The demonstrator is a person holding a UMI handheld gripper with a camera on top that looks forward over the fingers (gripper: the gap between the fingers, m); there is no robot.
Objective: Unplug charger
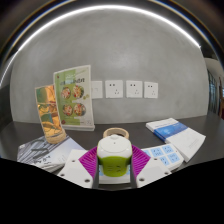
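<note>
Two questions: do I have the charger, and which way do I pull?

You look to have it. Your gripper (113, 166) is clenched on the charger (113, 156), the pale green block at the near edge of the surface (120, 122), with a purple pad (88, 160) pressed against each side. A tan ring (115, 133) sits on top of it.

What is it plugged into?

That's hidden. The base of the charger is below what you can see, so I can't tell whether a socket sits under it. The three wall sockets (132, 89) beyond the far edge look bare, so none of them is in play.

So how should I draw it out?

Pull straight back along the line of the pins, which I'd judge to be straight up from the surface. Keep the pads square on the two flat sides. Don't rock it sideways, because a tilted plug binds and the smooth casing may slip out of the pads.

Anything nearby to mind?

You've got papers (45, 150) towards the left edge, a blue and white card (165, 155) towards the right, and a box (170, 128) behind the card. All of them lie close to the fingers. Lift clear before you swing either way, and watch that the ring doesn't roll off as the charger comes free.
</note>
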